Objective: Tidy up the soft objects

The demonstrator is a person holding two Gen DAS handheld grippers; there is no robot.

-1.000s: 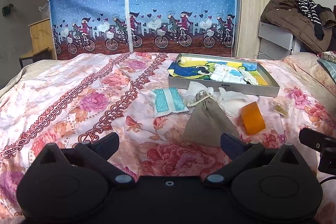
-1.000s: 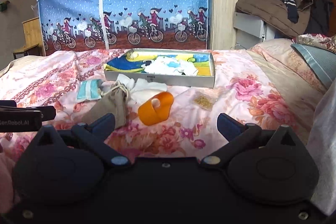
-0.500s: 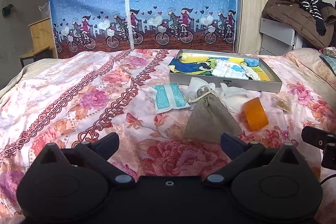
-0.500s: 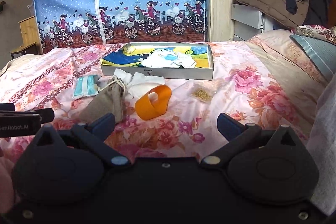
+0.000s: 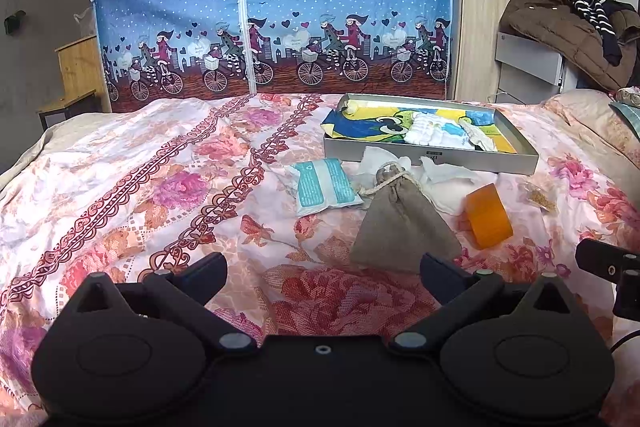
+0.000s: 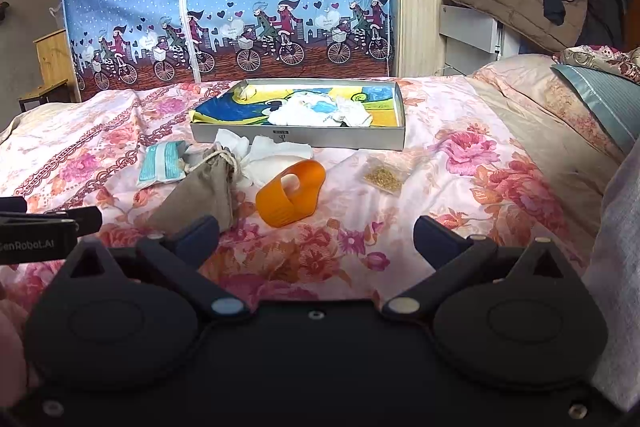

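On the floral bedspread lie a grey-brown drawstring pouch [image 5: 404, 223] [image 6: 200, 191], a teal-and-white tissue pack [image 5: 322, 185] [image 6: 162, 163], crumpled white cloth [image 5: 440, 175] [image 6: 276, 153], an orange soft loop [image 5: 488, 217] [image 6: 290, 193] and a small clear bag of seeds [image 5: 540, 197] [image 6: 382, 175]. Behind them a grey tray [image 5: 432, 157] [image 6: 300, 139] holds folded white cloths on a colourful liner. My left gripper [image 5: 324, 269] is open just short of the pouch. My right gripper [image 6: 316, 233] is open, a little short of the orange loop. Neither holds anything.
A blue fabric wardrobe [image 5: 272, 7] with a bicycle print stands behind the bed. Coats are heaped on a white cabinet [image 6: 476, 27] at the right. Pillows [image 6: 592, 95] lie at the bed's right. A wooden stand [image 5: 76, 71] is at the far left.
Both grippers have tilted slightly, so the items sit a bit lower and closer in each view. Both stay open. No object on the bed has moved.
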